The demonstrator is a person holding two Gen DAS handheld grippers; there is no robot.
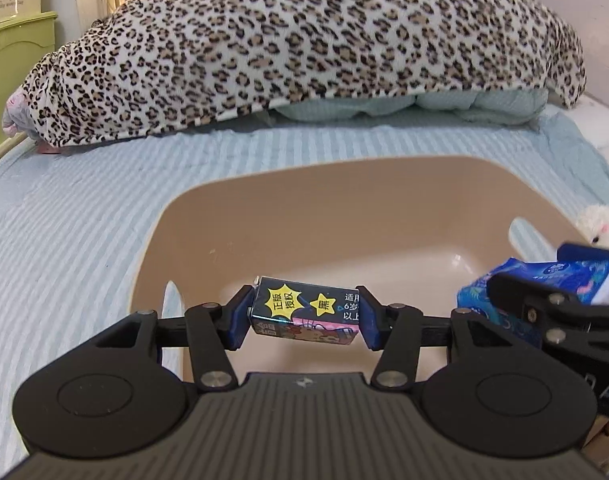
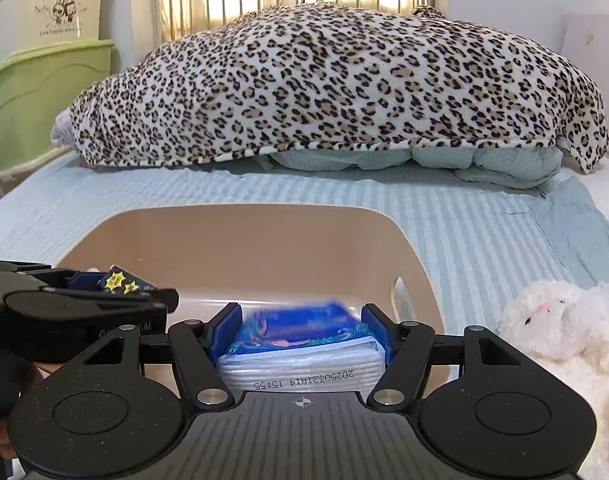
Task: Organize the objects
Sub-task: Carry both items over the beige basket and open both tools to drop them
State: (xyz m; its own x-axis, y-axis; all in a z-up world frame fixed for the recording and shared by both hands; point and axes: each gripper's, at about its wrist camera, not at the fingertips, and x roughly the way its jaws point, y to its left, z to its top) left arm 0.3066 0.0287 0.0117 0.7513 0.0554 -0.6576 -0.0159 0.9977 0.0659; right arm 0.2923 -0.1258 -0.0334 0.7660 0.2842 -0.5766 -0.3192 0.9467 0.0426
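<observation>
My left gripper [image 1: 304,314] is shut on a small dark box with yellow star stickers and a pink cartoon print [image 1: 306,311], held over the near part of a tan plastic basin [image 1: 344,184]. My right gripper [image 2: 302,330] is shut on a blue tissue pack [image 2: 300,340], held over the basin's near rim [image 2: 240,210]. The right gripper and tissue pack [image 1: 544,280] show at the right of the left wrist view. The left gripper with the box [image 2: 120,282] shows at the left of the right wrist view.
The basin sits on a blue striped bed sheet [image 1: 84,220]. A leopard-print blanket [image 2: 336,88] covers a pile at the back. A white plush toy [image 2: 560,320] lies right of the basin. Green and beige storage bins [image 2: 44,80] stand at the left.
</observation>
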